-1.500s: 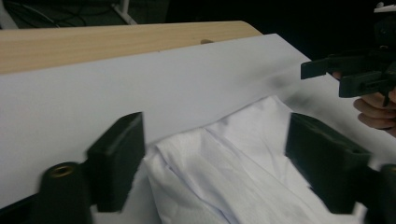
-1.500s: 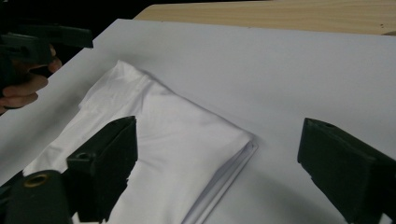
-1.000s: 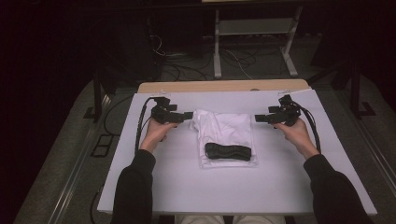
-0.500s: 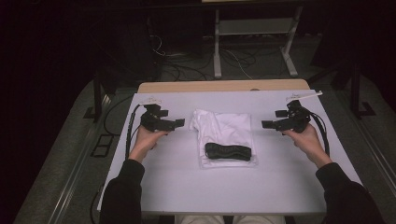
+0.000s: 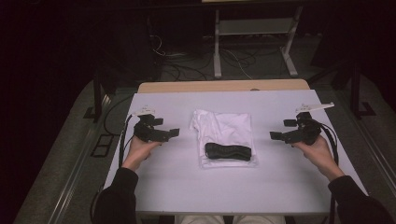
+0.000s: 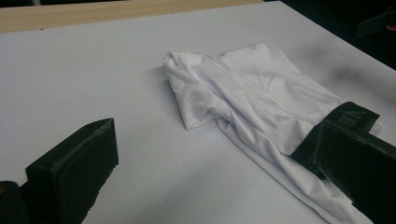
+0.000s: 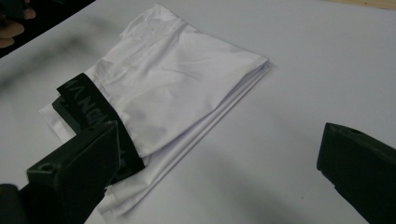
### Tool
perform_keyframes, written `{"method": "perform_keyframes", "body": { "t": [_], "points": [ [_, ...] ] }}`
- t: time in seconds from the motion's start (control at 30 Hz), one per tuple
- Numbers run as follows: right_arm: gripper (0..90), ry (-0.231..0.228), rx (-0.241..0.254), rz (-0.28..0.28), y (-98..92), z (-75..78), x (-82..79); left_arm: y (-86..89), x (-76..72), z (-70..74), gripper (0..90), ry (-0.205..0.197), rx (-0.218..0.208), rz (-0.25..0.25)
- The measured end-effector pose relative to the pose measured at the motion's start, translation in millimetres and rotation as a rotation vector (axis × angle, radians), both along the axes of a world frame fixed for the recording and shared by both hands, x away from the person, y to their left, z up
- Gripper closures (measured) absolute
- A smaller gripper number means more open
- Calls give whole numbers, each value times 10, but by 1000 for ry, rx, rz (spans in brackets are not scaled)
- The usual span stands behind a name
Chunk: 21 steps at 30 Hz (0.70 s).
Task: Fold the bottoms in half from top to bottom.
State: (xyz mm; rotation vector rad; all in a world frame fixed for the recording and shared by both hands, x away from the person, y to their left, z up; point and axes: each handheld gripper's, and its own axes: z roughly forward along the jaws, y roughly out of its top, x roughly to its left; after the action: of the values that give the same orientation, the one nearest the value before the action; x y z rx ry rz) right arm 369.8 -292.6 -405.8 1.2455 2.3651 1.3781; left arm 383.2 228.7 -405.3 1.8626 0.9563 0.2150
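I hold both tools, left (image 5: 173,133) and right (image 5: 274,136), spread beside the folded white garment (image 5: 225,133); next I judge another fold.

I've got the high view looking forward and down over the whole table (image 5: 163,186), while both gripper views sit low and close, facing inward from opposite sides onto the same folded white garment (image 6: 261,98).
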Motion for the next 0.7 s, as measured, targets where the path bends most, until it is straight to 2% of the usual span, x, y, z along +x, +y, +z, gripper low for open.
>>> {"method": "perform_keyframes", "body": {
  "t": [0.23, 0.7],
  "points": [
    [0, -7, 17, -21, -125, -27, -161, 77, -176, 9, 0, -16, -2, 0],
    [0, -29, -2, -55, -251, -118, -490, 238, -535, -50, 0, -61, 1, 21]
  ]
}}
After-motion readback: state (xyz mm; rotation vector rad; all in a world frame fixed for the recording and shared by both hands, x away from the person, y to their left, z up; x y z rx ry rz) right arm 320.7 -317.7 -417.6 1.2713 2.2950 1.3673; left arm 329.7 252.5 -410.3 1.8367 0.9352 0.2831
